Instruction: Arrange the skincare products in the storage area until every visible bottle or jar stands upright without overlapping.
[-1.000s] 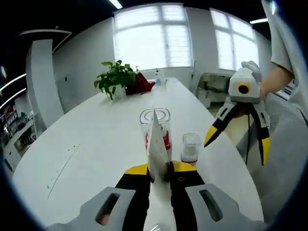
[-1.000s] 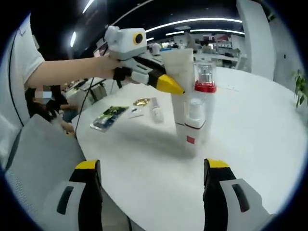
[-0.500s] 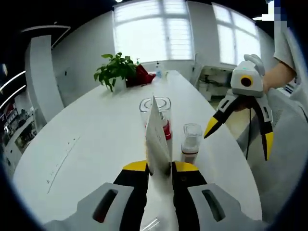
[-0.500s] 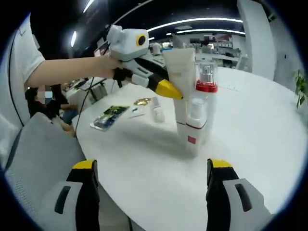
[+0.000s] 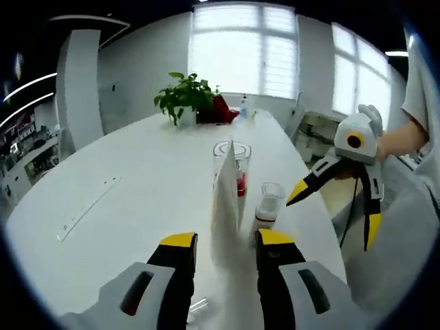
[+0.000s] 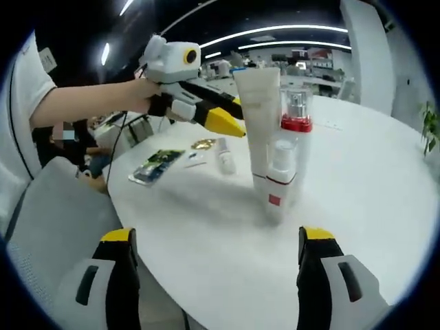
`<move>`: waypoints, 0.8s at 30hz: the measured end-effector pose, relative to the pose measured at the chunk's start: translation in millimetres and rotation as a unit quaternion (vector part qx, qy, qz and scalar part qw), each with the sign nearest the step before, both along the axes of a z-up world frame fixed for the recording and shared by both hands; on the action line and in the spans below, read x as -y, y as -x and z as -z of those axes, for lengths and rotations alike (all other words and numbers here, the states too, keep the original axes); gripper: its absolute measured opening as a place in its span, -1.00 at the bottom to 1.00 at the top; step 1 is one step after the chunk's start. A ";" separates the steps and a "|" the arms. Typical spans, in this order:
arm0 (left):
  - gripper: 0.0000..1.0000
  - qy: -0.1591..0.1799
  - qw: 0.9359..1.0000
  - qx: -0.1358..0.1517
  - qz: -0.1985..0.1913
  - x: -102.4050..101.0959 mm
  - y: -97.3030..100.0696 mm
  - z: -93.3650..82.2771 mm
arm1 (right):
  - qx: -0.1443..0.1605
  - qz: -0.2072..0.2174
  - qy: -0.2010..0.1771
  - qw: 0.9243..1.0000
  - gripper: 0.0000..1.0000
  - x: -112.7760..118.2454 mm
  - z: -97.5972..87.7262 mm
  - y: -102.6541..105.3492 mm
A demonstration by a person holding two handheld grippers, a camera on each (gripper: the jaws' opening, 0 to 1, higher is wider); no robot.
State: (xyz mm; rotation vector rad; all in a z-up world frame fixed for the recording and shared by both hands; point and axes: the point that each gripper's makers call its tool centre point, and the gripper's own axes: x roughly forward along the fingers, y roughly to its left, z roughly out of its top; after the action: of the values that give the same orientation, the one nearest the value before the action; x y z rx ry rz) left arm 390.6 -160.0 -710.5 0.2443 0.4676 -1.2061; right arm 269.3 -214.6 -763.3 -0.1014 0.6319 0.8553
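At the centre of the left gripper view a white tube stands upright on the white tabletop, its crimped edge up, and the left gripper sits at bottom centre with its yellow-tipped jaws spread to either side of the tube's base, apart from it as far as the distorted view lets me judge. Just behind the tube stands a clear bottle with a red band, and to the right of it a smaller clear-capped bottle. The right gripper enters from the right edge, held in a person's hand, its jaws spread and clear of the bottles. A potted plant stands at the far end of the tabletop, upper centre. In the right gripper view the same three products stand close together right of centre: the tube, the red-banded bottle and the small bottle in front. Flat sachets lie on the tabletop at centre left, with a small tube lying beside them.
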 end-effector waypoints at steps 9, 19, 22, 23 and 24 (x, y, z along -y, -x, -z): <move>-0.11 0.043 0.996 -0.027 -0.077 -31.5 25.6 -14.8 | -0.006 0.012 -0.018 1.000 0.96 1.3 -3.7 -7.0; 0.21 0.058 0.983 -0.048 -0.167 -83.1 53.4 -20.1 | 0.011 -0.008 -0.009 1.000 0.99 -3.8 -19.0 -6.5; 0.35 0.060 0.978 -0.059 -0.193 -94.5 63.1 -19.2 | 0.011 -0.017 -0.005 1.000 0.99 -6.1 -19.3 -0.8; 0.40 0.061 0.976 -0.057 -0.201 -101.5 66.3 -19.7 | 0.012 -0.019 -0.004 1.000 0.99 -6.7 -19.7 0.1; 0.42 0.063 0.975 -0.055 -0.207 -106.6 69.1 -20.2 | 0.011 -0.022 -0.004 1.000 0.99 -7.7 -21.0 2.5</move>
State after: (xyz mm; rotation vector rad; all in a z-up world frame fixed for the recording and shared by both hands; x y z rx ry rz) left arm 321.6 -53.4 -690.3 -0.0299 0.5070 -0.8379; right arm 266.8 -206.8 -742.3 -0.1183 0.6079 0.8978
